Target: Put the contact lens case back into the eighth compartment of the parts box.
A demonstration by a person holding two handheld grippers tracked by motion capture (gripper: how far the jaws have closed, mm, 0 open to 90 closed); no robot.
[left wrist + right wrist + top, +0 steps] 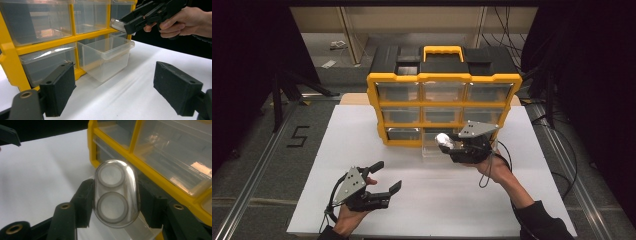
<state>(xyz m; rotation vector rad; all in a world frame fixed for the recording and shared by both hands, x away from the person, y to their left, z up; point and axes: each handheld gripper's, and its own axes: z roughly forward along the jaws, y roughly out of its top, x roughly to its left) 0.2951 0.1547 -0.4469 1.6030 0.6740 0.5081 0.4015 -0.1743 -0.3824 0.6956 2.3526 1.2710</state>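
Clear capsule [116, 203], an oblong transparent piece with two round grey-ringed discs showing on its face, sits pinched between the jaws of the right gripper [451, 146], which we read as clamped on its two long sides. In the high view the capsule [443, 139] hangs just above the pulled-out drawer [434, 148], the middle one in the bottom row of the yellow-framed organiser [443, 102]. The left gripper view confirms the relation: the capsule [118, 24] is held over the far rim of the open clear drawer [105, 58], above it and not yet inside; we cannot tell whether it touches the rim. The drawer itself looks empty from this angle and stands well out of the frame, resting on the white table sheet [362, 130]. The left gripper [384, 179] waits near the front of the table, well apart from the organiser, jaws spread wide and holding nothing. Our judgement of progress: drawer opened, done; capsule picked up and carried to the drawer, done. What is left: lowering it past the rim, releasing it into the drawer, and presumably pushing the drawer shut, for which the idle left gripper is free. The other drawers in view appear closed, and their contents are too blurred to log.
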